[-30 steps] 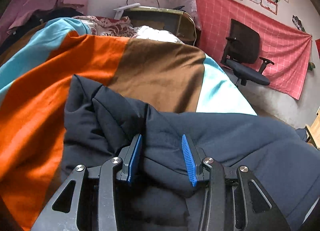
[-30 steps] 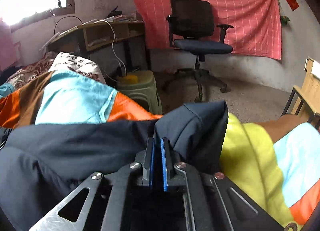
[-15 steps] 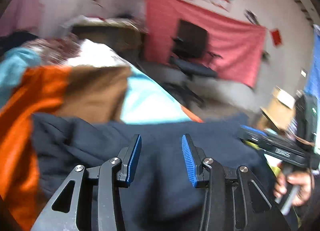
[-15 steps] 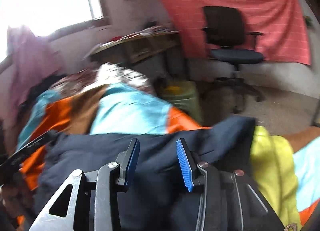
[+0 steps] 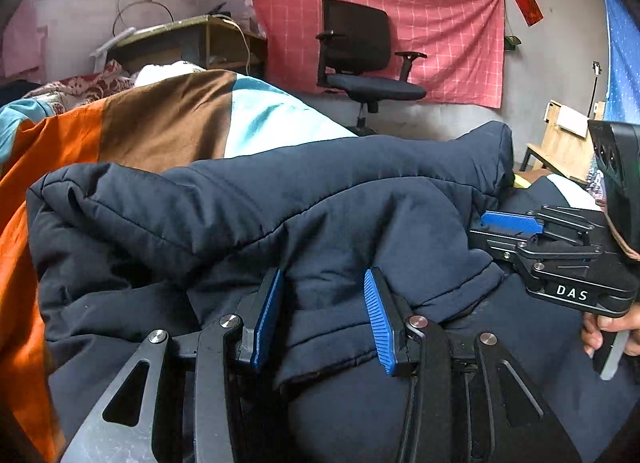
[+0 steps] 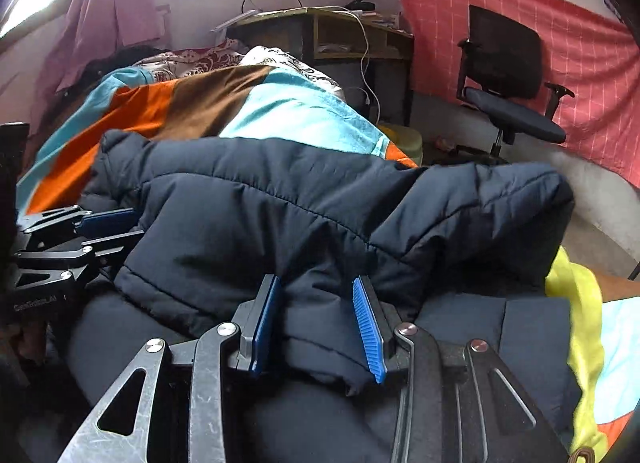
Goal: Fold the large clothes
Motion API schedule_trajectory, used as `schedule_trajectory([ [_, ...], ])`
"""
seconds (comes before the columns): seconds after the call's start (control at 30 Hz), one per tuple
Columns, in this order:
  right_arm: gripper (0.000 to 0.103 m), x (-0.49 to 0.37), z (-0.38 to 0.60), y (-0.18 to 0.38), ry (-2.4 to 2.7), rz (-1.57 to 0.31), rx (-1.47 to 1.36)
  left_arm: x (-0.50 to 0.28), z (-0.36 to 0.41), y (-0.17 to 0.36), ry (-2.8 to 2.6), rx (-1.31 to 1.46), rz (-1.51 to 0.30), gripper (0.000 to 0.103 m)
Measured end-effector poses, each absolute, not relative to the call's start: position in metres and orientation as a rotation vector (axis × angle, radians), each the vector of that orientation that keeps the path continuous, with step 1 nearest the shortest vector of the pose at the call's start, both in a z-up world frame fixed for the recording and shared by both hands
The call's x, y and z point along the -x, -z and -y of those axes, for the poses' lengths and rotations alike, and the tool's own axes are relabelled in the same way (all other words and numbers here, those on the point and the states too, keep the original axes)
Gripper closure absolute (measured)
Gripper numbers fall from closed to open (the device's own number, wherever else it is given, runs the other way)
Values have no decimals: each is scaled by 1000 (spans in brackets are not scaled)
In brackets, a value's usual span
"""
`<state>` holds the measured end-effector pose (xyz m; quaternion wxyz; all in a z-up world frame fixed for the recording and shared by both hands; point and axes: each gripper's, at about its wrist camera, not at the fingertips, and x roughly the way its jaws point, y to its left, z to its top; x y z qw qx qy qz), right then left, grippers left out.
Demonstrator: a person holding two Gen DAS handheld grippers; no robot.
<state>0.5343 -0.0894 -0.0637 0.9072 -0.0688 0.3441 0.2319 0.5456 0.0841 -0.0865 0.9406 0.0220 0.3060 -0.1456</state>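
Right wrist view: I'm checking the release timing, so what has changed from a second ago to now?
The right gripper, shut on the dark navy padded jacket a second ago, let go; its jaws now stand apart around a fold. Both views swung across the room. The left gripper stayed part open over the jacket, which stays on the orange, brown and turquoise bedspread.

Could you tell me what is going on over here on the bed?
A person is folding a dark padded jacket on a bed covered by a striped blanket. Each hand holds a gripper. The jacket lies doubled over on itself. The left gripper and the right gripper both sit at its near edge with their jaws apart and jacket fabric lying between the blue pads, not pinched.
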Motion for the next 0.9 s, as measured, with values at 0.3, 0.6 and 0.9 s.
schedule_trajectory([
  [0.3, 67, -539, 81, 87, -440, -657, 159, -548, -86, 100, 292, -21, -570, 66],
  [0.6, 67, -543, 81, 92, -430, -651, 166, -548, -85, 100, 282, -30, -566, 65],
  [0.9, 67, -541, 80, 92, -422, -644, 174, -545, -83, 92, 275, -36, -570, 66],
])
